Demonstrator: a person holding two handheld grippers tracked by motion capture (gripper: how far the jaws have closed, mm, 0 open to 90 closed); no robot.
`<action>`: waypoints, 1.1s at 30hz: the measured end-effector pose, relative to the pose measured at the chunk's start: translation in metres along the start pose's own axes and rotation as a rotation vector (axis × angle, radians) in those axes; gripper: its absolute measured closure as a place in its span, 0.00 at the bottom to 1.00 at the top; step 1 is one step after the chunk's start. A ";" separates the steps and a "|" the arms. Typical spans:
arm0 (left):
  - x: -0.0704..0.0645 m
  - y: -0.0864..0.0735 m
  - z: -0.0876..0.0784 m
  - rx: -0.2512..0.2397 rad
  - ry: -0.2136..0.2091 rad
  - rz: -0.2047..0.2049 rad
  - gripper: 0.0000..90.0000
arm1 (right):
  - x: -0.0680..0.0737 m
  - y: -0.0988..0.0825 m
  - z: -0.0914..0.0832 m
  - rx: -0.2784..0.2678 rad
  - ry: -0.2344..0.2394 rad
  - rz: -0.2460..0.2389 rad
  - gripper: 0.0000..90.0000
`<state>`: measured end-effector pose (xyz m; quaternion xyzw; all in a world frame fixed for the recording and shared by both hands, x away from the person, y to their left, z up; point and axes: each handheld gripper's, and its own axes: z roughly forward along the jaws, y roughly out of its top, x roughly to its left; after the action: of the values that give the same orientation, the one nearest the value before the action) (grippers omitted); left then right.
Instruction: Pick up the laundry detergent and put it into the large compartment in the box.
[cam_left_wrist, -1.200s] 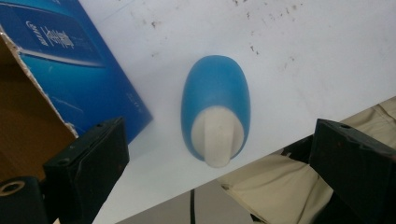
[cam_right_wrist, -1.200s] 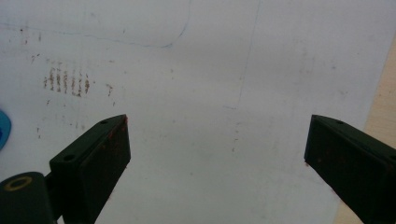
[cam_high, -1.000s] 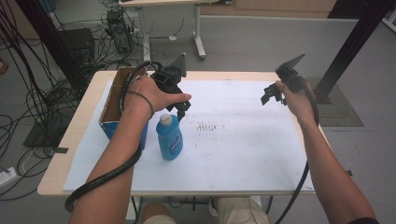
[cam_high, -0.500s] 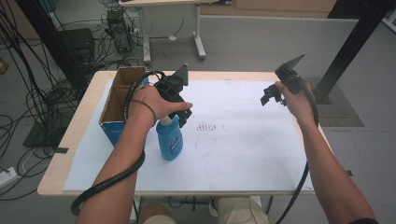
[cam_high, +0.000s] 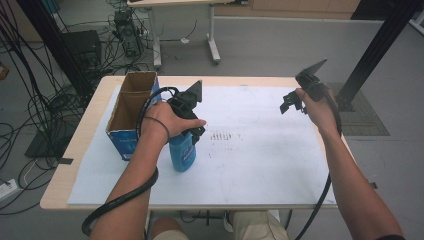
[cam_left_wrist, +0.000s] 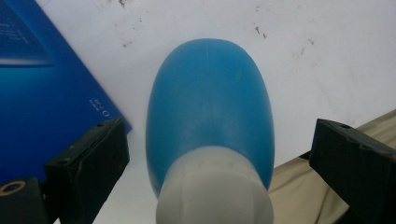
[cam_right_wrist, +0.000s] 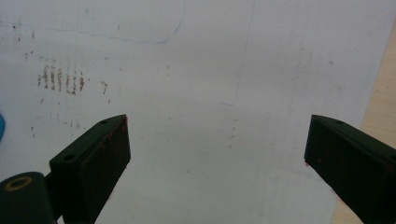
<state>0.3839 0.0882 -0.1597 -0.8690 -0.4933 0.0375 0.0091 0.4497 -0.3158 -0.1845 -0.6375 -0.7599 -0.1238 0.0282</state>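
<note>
A blue bottle (cam_high: 182, 154) with a pale top stands upright on the white sheet (cam_high: 260, 150), just right of the blue cardboard box (cam_high: 131, 112). My left gripper (cam_high: 192, 131) hangs right over the bottle's top. In the left gripper view the bottle (cam_left_wrist: 210, 116) rises between the two wide-apart jaws, neither touching it, so the left gripper (cam_left_wrist: 219, 163) is open. My right gripper (cam_high: 292, 102) is held above the sheet's far right part. It looks down on bare sheet, and the right gripper (cam_right_wrist: 217, 154) is open and holds nothing.
The box (cam_left_wrist: 42, 84) is open-topped and sits at the table's left edge. A patch of brown marks (cam_high: 222, 136) stains the sheet's middle. A black post (cam_high: 372, 50) rises beyond the table's right corner. Cables lie on the floor at left.
My left gripper has moved right and down, from beside the box to directly above the bottle's top. The right gripper has hardly moved.
</note>
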 end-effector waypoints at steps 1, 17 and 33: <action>-0.001 0.000 0.002 -0.001 0.000 0.000 0.06 | 0.000 0.000 0.000 0.001 0.001 0.002 0.08; -0.003 -0.001 0.014 0.006 0.001 0.019 0.06 | 0.001 -0.001 0.002 0.000 0.001 0.000 0.08; -0.005 0.000 0.011 -0.002 0.008 0.029 0.07 | -0.001 -0.002 0.000 -0.002 0.001 0.006 0.08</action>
<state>0.3804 0.0832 -0.1703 -0.8761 -0.4808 0.0335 0.0097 0.4478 -0.3168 -0.1852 -0.6398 -0.7578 -0.1250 0.0283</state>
